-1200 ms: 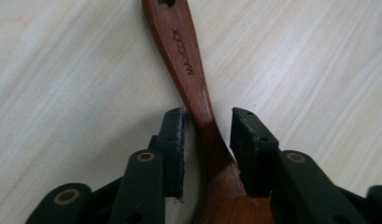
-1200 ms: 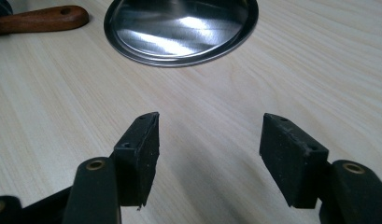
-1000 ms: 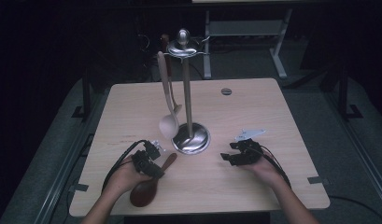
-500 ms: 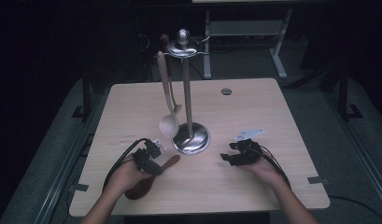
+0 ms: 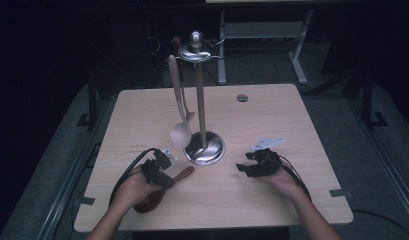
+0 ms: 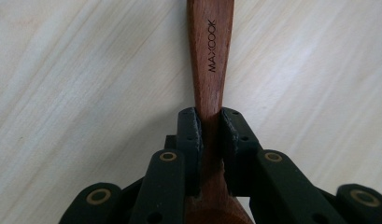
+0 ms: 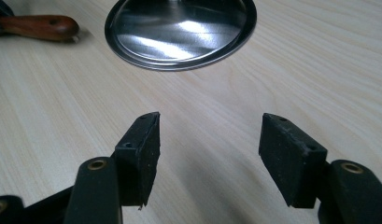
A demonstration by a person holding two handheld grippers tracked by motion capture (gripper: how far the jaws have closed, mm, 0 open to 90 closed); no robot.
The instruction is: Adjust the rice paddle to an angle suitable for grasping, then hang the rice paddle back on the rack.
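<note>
Closing in since the earlier frame, the left hand-held gripper (image 6: pixel 209 123) now pinches the brown spoon (image 6: pixel 210 60) by its neck (flat on the table (image 5: pixel 272 120)); the right hand-held gripper (image 7: pixel 209 151) gapes, empty, beside the stand (image 5: pixel 204 147).

Your left gripper (image 6: pixel 209 123) has black jaws with brass-coloured rivets, closed on a reddish-brown wooden spoon (image 6: pixel 210 51) (black "MAXCOOK" lettering on its handle). Beside it, the chrome utensil stand (image 5: pixel 204 148) holds a pale cream spoon (image 5: pixel 181 134). The table (image 5: pixel 252 125) shows light wood grain.
</note>
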